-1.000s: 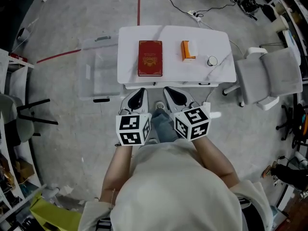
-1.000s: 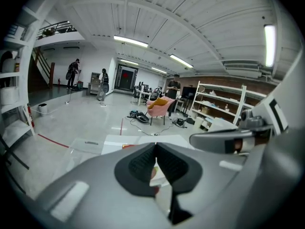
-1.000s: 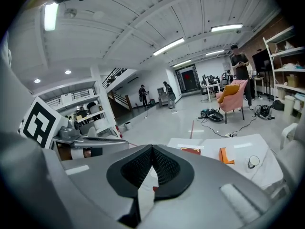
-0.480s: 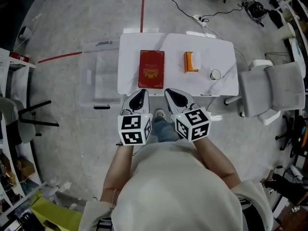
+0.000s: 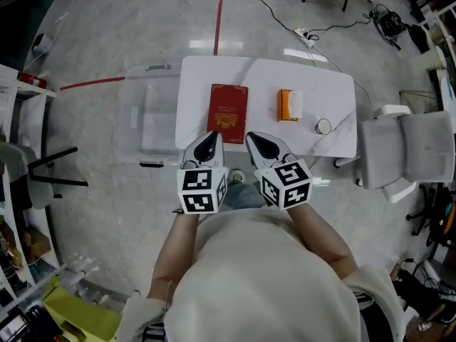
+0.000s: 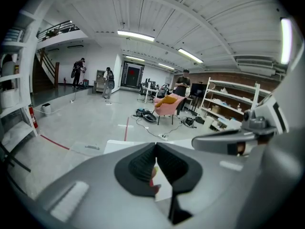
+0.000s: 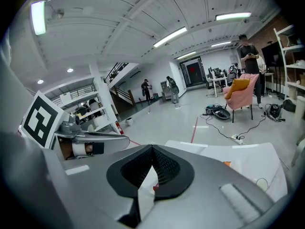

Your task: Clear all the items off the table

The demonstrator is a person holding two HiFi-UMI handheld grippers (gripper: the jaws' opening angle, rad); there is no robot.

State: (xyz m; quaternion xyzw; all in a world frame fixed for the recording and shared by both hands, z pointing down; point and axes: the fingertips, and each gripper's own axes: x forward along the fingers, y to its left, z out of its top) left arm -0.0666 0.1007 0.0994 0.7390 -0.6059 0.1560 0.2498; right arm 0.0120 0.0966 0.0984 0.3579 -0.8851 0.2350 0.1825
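Note:
A white table (image 5: pixel 319 90) stands in front of me in the head view. On it lie a red book (image 5: pixel 228 108), an orange and white box (image 5: pixel 288 105) and a small round white object (image 5: pixel 323 126) near the right edge. My left gripper (image 5: pixel 207 137) and right gripper (image 5: pixel 254 137) hover side by side over the table's near edge, both shut and empty. The left one's tips overlap the book's near end in that view. In the left gripper view the shut gripper (image 6: pixel 156 144) shows a sliver of red book behind its tips. In the right gripper view the shut gripper (image 7: pixel 152 148) points over the table (image 7: pixel 257 163).
A clear plastic bin (image 5: pixel 148 116) sits on the floor against the table's left side. A white office chair (image 5: pixel 410 148) stands to the right. Cables (image 5: pixel 313 27) run over the floor beyond the table. A pink chair (image 6: pixel 167 105) and people stand far off.
I have walked closer: the table and its items have slid down the head view toward both grippers, whose tips now reach over its near edge. Both stayed shut.

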